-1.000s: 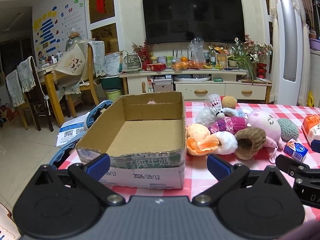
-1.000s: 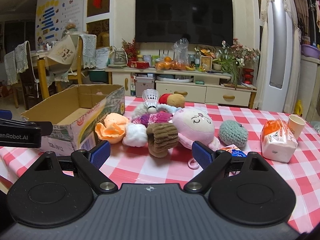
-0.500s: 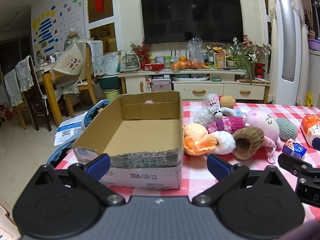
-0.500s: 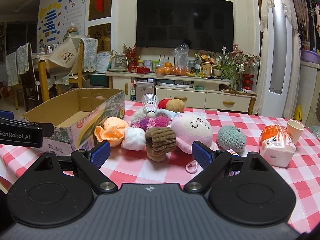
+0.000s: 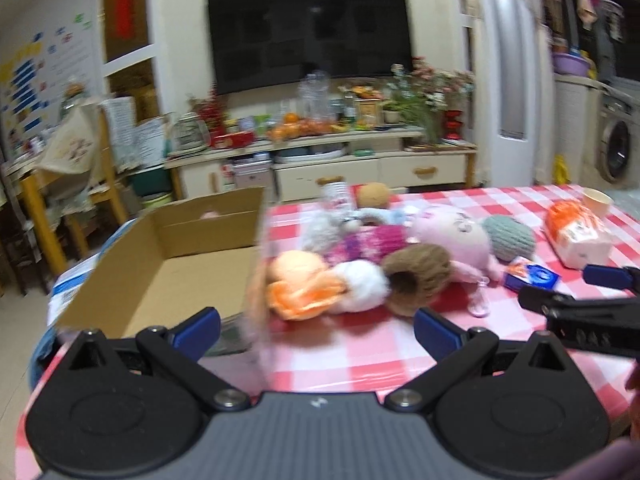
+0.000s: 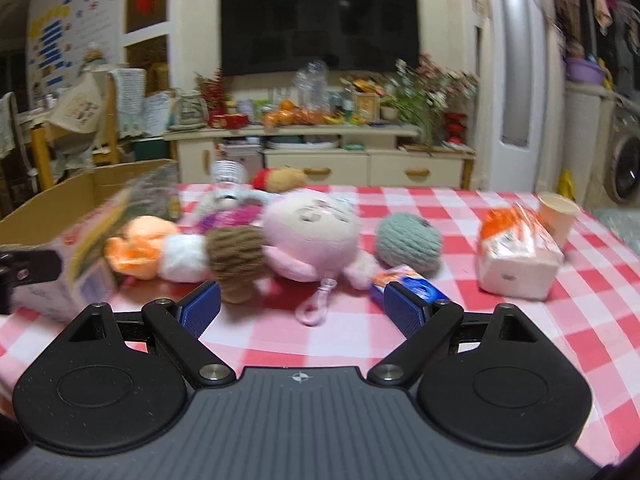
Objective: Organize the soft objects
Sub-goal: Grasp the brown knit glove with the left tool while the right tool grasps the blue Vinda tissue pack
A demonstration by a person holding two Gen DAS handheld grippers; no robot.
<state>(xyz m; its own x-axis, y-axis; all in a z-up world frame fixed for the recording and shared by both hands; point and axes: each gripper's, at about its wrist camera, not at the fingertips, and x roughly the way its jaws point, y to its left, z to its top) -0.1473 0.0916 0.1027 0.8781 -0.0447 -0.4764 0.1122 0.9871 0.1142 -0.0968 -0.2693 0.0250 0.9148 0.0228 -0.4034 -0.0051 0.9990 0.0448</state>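
Note:
A heap of soft toys lies mid-table: an orange plush point(image 5: 298, 286) point(image 6: 138, 250), a white fluffy ball point(image 5: 362, 284), a brown knitted piece point(image 5: 418, 280) point(image 6: 236, 256), a pink round plush point(image 5: 452, 236) point(image 6: 310, 236), a magenta knit point(image 5: 366, 244) and a grey-green yarn ball point(image 5: 508, 238) point(image 6: 408, 242). An open cardboard box point(image 5: 172, 276) point(image 6: 60, 224) stands to their left, with a bit of pink at its far wall. My left gripper point(image 5: 316, 332) is open, in front of the orange plush. My right gripper point(image 6: 300, 308) is open before the pink plush's loop.
A small blue-and-orange carton point(image 6: 404, 284), an orange-and-white tissue pack point(image 6: 516, 256) and a paper cup point(image 6: 558, 216) sit on the checked tablecloth point(image 6: 500, 320) at right. A shuttlecock point(image 6: 228, 172) and a brown-red plush point(image 6: 280, 178) lie behind the heap. Chairs stand far left.
Both grippers swung right and moved closer to the toy heap; the views are motion-blurred. The box has shifted left in both views. Nothing was taken hold of.

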